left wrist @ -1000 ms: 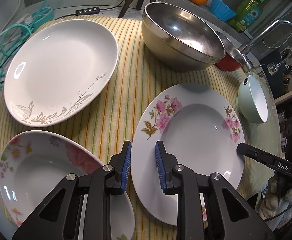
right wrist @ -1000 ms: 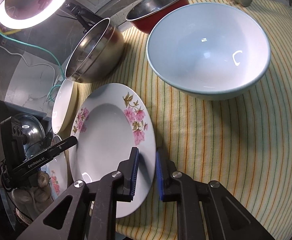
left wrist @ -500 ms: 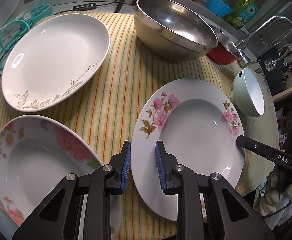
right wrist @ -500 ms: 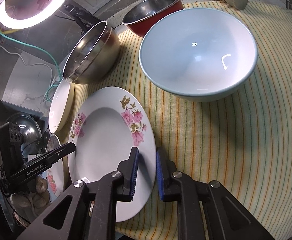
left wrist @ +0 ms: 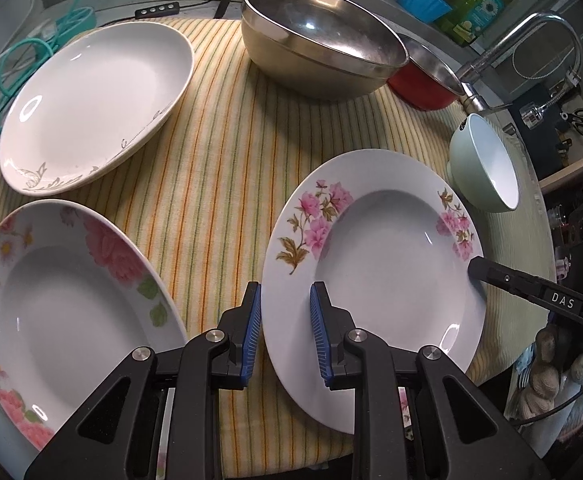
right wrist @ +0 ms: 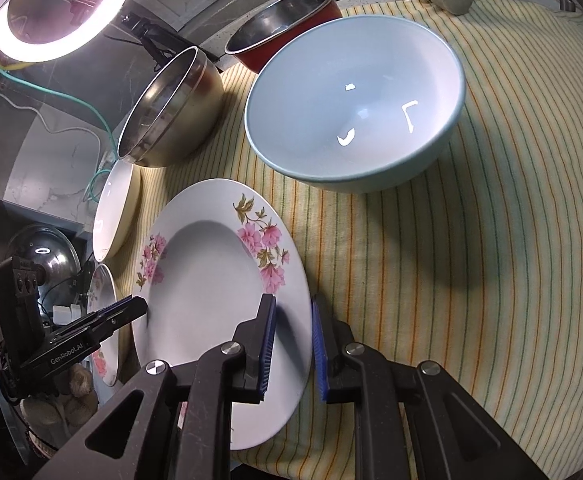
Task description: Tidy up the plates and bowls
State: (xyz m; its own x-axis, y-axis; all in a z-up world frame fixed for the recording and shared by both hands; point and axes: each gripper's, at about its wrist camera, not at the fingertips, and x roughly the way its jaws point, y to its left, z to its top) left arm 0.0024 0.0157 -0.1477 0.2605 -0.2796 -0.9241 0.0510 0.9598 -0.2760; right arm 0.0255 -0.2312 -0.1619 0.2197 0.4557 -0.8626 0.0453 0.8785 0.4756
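Observation:
A white deep plate with pink flowers [left wrist: 383, 248] is held by both grippers at opposite rims, slightly above the striped cloth [left wrist: 219, 184]. My left gripper [left wrist: 285, 320] is shut on its near rim, and its black fingers [right wrist: 127, 308] show at the plate's left edge in the right wrist view. My right gripper [right wrist: 293, 332] is shut on the other rim [right wrist: 219, 304]; one of its fingers [left wrist: 487, 272] reaches in from the right. Left of it lies a rose-patterned plate [left wrist: 63, 292], and behind that a white plate with a grey leaf pattern [left wrist: 91, 108].
A steel bowl [left wrist: 319, 52] and a red pot [left wrist: 423, 84] stand at the back. A pale blue-green bowl [right wrist: 355, 108] sits right of the held plate. A faucet [left wrist: 511, 40], a soap bottle [left wrist: 479, 4], a ring light [right wrist: 63, 4] and cables [left wrist: 31, 52] border the cloth.
The held plate and my left gripper have shifted a little; the other dishes slid up and left in the left wrist view. Both grips are unchanged.

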